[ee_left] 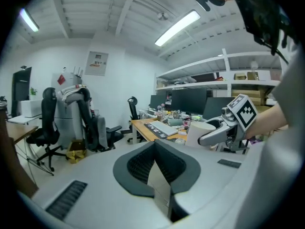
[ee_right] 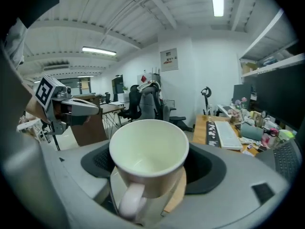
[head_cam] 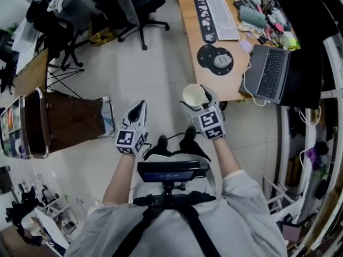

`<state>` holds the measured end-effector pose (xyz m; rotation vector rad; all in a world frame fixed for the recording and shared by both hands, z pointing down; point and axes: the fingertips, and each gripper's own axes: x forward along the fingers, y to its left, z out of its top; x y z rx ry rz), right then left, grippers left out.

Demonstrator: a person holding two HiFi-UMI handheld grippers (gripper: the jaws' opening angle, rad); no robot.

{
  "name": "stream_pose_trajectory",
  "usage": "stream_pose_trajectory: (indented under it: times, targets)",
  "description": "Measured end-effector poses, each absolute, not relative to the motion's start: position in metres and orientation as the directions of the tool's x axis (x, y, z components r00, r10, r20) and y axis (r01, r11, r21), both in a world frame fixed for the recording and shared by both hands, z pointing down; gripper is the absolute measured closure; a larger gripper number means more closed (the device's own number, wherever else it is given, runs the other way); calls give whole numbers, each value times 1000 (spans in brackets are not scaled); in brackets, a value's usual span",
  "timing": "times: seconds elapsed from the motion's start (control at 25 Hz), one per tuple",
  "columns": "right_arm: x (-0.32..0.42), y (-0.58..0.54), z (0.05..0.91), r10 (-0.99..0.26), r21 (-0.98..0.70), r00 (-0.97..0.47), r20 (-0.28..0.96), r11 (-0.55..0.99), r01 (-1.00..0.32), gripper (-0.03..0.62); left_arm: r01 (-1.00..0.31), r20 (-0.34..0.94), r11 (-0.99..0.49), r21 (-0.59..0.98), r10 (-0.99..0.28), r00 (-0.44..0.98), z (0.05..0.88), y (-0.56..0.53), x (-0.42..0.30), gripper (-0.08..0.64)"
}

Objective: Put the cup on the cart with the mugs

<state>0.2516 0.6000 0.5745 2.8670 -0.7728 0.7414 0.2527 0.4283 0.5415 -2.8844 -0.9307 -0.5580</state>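
An empty cream cup (head_cam: 193, 95) stands upright between the jaws of my right gripper (head_cam: 197, 103), which is shut on it above the floor, just off the desk's front corner. In the right gripper view the cup (ee_right: 148, 155) fills the jaws, its handle turned toward the camera. My left gripper (head_cam: 140, 106) hangs to the cup's left with its jaws shut and nothing between them; its pads (ee_left: 143, 162) meet at the tip. A brown-topped cart (head_cam: 75, 120) with a chrome rail stands at the left; what sits on its far left edge is too small to tell.
A wooden desk (head_cam: 188, 25) at the upper right carries a keyboard (head_cam: 222, 17), a round black pad (head_cam: 214, 59) and a laptop (head_cam: 268, 71). Office chairs (head_cam: 140, 4) stand at the back. Pale tiled floor (head_cam: 139, 63) lies between desk and cart.
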Motion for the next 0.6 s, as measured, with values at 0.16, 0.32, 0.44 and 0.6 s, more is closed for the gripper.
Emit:
stream_pose_trajectory:
  times: [0.16,0.32,0.44,0.6]
  targets:
    - [260,550,565,-555,-41,691,463,-792,-609,164,464,348,-885,41,448,824,531,379,241,554]
    - [262,483,545,-647,-29,630,430,-708,-706,164,353,322,-935,19,340,884,517,319,224,554]
    - [259,430,535,-710,-19,567,417,-630,-776,164,278,306,-960,20,271,913,513,276,208,554]
    - [248,365,526,-770,-37,486,413,-547,-836,164,203,304,-979,18,199,932,508,223,185,554]
